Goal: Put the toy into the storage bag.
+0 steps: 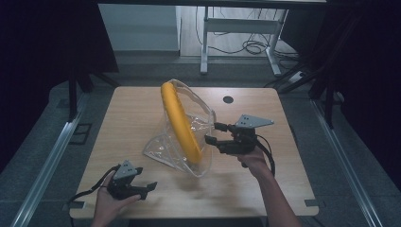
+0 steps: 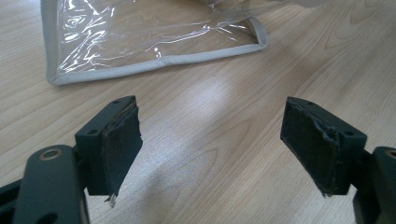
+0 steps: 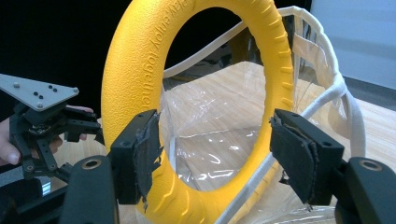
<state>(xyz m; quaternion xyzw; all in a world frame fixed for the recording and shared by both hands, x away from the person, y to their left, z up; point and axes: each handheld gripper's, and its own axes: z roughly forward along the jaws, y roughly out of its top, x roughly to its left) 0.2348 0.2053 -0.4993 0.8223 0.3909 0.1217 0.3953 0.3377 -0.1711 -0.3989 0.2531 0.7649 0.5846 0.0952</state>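
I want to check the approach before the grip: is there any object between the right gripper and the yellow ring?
Nothing visible stands between them. The right gripper is right at the yellow ring, jaws apart with the ring's lower rim in front of them. The clear bag lies behind and below the ring. The left gripper rests far away.

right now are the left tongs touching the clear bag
Apart. The left gripper view shows the left tongs open over bare table, with wood between them and the clear bag; the high view shows the same gap.
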